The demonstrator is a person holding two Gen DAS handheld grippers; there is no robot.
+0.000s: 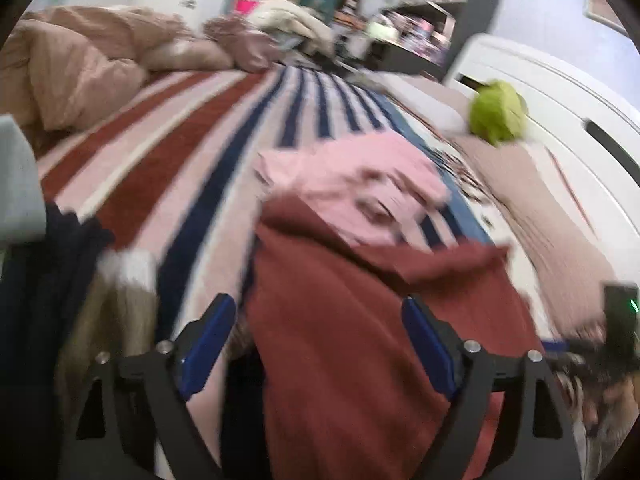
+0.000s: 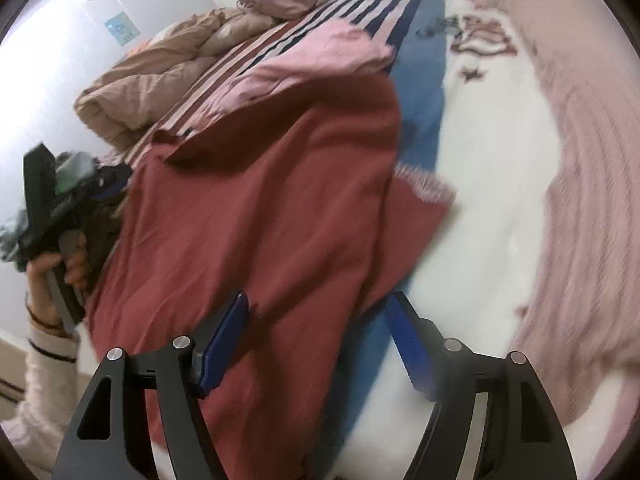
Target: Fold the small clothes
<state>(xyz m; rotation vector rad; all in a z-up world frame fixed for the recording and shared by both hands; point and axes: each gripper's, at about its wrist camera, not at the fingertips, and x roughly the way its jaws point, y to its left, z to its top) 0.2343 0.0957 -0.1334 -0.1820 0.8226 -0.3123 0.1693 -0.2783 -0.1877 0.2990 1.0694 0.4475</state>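
A dark red garment (image 1: pixel 360 320) lies spread on the striped bed cover, with a pink garment (image 1: pixel 352 188) beyond its far edge. My left gripper (image 1: pixel 320 320) is open, its blue pads wide apart just above the near end of the red garment. In the right wrist view the red garment (image 2: pixel 260 200) fills the middle and the pink garment (image 2: pixel 320 60) lies past it. My right gripper (image 2: pixel 316 320) is open over the red garment's near right edge. The left gripper (image 2: pixel 44 200) shows at the far left, held in a hand.
A striped blanket (image 1: pixel 180 152) covers the bed. A tan duvet (image 1: pixel 80 64) is bunched at the far left. A green soft item (image 1: pixel 498 112) sits by a white headboard (image 1: pixel 560 92). A pink knitted cloth (image 2: pixel 580 200) lies on the right. Dark clothes (image 1: pixel 40 280) are piled at the left.
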